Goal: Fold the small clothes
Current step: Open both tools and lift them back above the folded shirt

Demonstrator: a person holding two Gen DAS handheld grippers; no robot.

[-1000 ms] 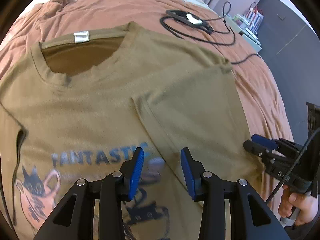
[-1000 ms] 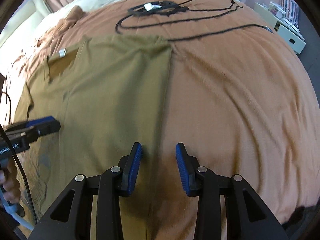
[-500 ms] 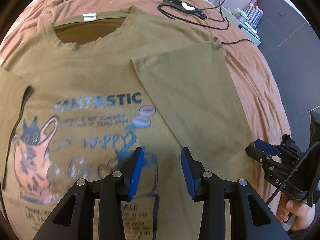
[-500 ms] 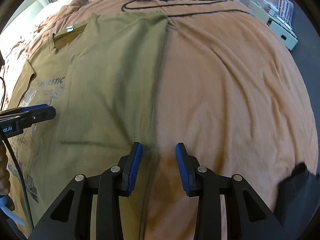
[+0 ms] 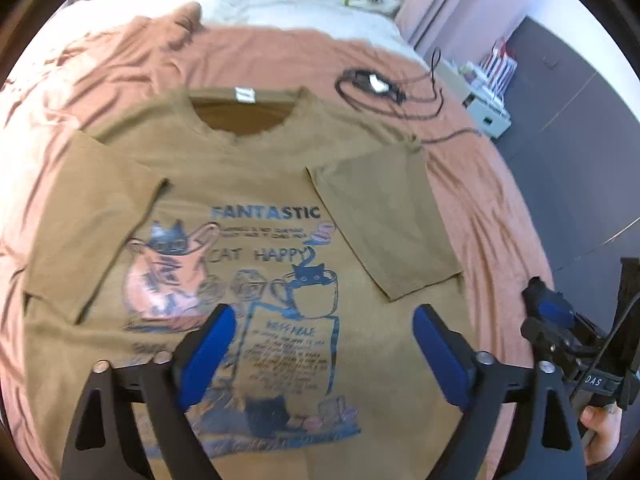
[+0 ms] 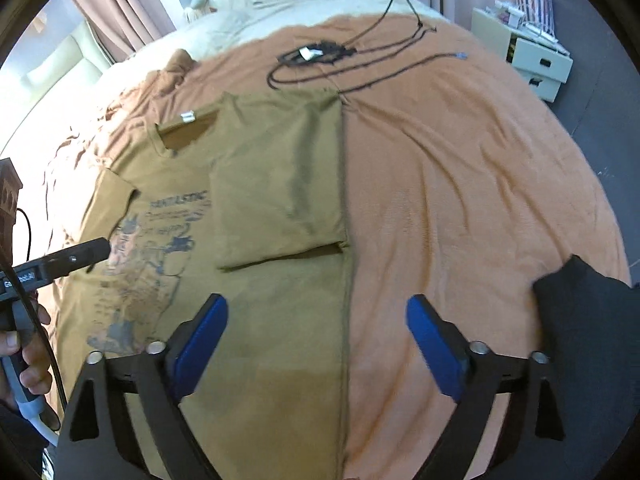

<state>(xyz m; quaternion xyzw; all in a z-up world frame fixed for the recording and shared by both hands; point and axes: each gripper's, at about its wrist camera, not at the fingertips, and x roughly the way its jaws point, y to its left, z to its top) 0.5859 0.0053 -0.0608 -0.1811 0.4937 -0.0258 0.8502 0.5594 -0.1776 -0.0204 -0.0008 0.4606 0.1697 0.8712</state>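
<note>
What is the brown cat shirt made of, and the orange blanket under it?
The shirt looks like soft, matte cotton knit: it lies limp and creases flat. The blanket seems a thicker woven or knit cloth, with a fine ribbed texture and soft wrinkles. Neither is certain.

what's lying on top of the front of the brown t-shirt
Both sleeves are folded in over the t-shirt: the right sleeve and the left sleeve. They hide the cloth beneath; the cat print between them stays visible.

The left black gripper with blue pads (image 5: 320, 354) and its right twin (image 6: 316, 344) have just spread their jaws wide, both empty and angled downward.
</note>
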